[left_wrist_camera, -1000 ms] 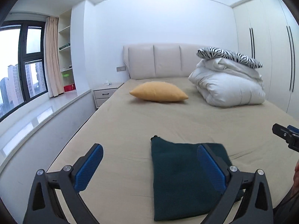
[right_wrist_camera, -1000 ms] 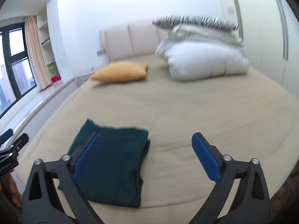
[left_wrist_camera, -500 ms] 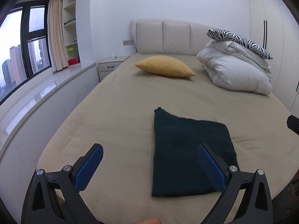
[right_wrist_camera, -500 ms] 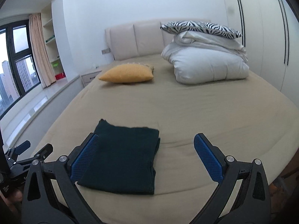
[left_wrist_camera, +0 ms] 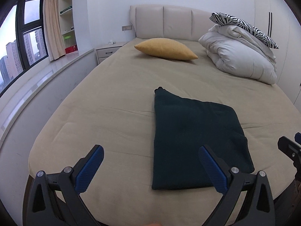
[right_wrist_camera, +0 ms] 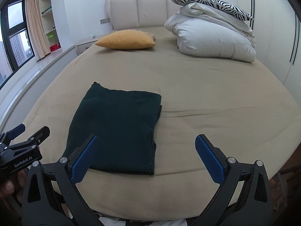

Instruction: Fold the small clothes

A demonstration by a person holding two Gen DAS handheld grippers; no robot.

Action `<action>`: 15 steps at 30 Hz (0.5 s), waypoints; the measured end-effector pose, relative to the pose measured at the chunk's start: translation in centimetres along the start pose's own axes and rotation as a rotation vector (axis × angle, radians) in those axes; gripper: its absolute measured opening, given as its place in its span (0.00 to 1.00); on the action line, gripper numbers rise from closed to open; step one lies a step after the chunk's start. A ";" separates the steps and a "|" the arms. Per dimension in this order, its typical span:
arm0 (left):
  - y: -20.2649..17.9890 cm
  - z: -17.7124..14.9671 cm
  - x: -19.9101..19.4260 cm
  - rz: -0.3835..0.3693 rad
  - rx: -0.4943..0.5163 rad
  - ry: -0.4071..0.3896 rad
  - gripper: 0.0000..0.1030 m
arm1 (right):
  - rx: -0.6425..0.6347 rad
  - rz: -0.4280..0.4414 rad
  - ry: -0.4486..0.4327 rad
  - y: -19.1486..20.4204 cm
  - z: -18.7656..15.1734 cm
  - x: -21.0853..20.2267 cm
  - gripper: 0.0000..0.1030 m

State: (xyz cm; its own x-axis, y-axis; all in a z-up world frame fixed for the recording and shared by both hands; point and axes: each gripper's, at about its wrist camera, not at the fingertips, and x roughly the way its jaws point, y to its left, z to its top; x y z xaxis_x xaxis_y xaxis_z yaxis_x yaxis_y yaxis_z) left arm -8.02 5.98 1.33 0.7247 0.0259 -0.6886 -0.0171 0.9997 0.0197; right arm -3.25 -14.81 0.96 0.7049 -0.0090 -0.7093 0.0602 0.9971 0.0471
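Folded dark green garment (left_wrist_camera: 195,139) lies flat near the foot edge of the bed (left_wrist_camera: 116,98). Left gripper (left_wrist_camera: 150,162) and right gripper (right_wrist_camera: 144,150) hover above the edge, both spread wide, holding nothing.

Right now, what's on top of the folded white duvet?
A zebra-print pillow lies on top of the white duvet, tilted, near the headboard. What lies under the duvet, beyond the beige sheet, is covered.
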 end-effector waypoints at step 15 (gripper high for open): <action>0.6 0.0 0.1 0.016 -0.012 0.006 1.00 | -0.050 -0.035 0.019 0.7 -0.4 -0.2 1.00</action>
State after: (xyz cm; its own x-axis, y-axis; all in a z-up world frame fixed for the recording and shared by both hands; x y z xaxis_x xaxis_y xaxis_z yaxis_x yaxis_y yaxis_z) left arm -7.99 6.55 1.25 0.7199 0.0418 -0.6929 -0.0367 0.9991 0.0222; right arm -3.64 -14.11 0.89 0.6891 -0.0431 -0.7234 0.0488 0.9987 -0.0131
